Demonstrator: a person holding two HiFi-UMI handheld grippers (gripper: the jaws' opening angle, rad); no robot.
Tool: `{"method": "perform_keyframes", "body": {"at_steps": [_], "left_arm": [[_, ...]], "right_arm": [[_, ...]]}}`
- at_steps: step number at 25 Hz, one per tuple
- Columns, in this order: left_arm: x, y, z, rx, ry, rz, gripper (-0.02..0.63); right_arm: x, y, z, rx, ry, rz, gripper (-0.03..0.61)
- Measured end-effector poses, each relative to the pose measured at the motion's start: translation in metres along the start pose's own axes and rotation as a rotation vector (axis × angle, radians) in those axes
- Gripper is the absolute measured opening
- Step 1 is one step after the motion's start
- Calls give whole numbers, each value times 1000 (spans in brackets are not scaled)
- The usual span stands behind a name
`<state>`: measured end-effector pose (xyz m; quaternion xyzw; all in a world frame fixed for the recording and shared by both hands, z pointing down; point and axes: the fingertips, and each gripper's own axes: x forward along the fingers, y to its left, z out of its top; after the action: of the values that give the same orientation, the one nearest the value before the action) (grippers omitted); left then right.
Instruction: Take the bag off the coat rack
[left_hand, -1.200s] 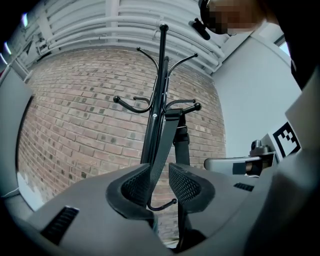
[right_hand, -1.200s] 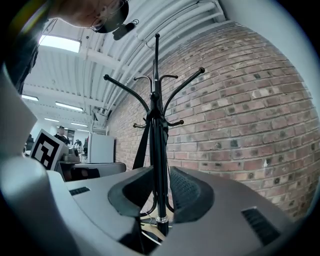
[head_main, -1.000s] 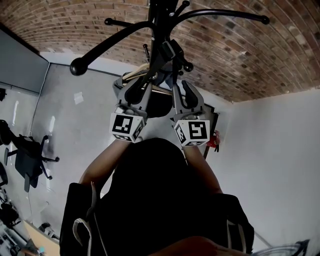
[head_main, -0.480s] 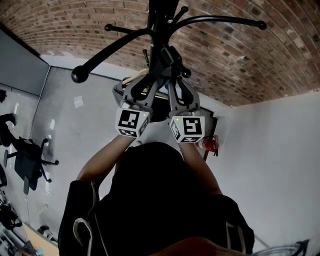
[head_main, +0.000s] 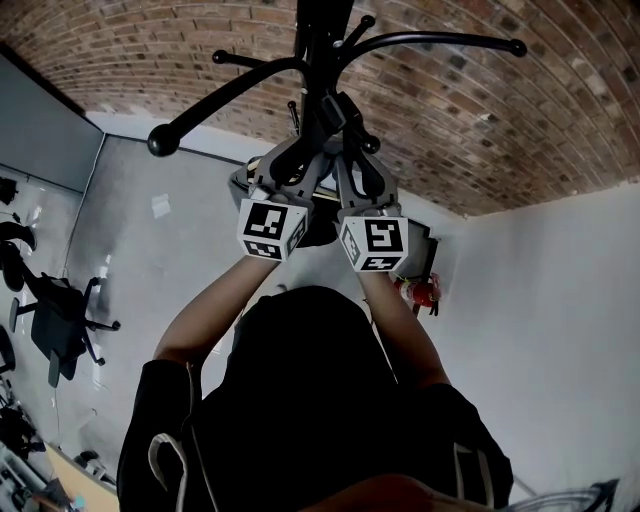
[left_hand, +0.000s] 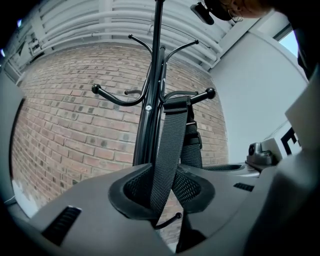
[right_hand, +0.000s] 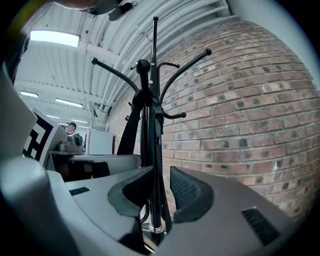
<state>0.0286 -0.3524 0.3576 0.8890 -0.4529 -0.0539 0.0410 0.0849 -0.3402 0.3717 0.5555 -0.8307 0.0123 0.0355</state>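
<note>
The left gripper (left_hand: 162, 192) has its jaws clenched on the flat bag strap (left_hand: 172, 145), which runs up to a hook (left_hand: 200, 95) on the rack (left_hand: 150, 130), so the bag hangs there. The right gripper (right_hand: 157, 192) is just beside it, jaws released, with the pole in the gap. Only the left gripper view shows the grasp and a second, buckled strap length. Behind the rack is a brick wall (right_hand: 240, 115). The head view shows bare floor (head_main: 150, 270) to the left, with a chair (head_main: 55, 310) at its edge.
</note>
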Motion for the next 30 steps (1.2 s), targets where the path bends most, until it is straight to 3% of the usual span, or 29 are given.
{"method": "perform_keyframes", "body": {"at_steps": [5,7,9,14,30], "left_arm": [[2,3,1,2,3,9,106],[2,4,1,-1,4,8,86],[1,4,2,5,9,1,34],[-8,-2,5,-8,9,-28,22],[-28,-3,31,-42,-35,25,21]], "right_arm": [[6,1,-6,-9,22,15,103],[6,0,-6,-13,16,11,35],[4,-2,-4,-20,5,2,25],[-4,-8,-1,-16,-6,-20,23],[-26,-10,15,39,-39,-15,22]]}}
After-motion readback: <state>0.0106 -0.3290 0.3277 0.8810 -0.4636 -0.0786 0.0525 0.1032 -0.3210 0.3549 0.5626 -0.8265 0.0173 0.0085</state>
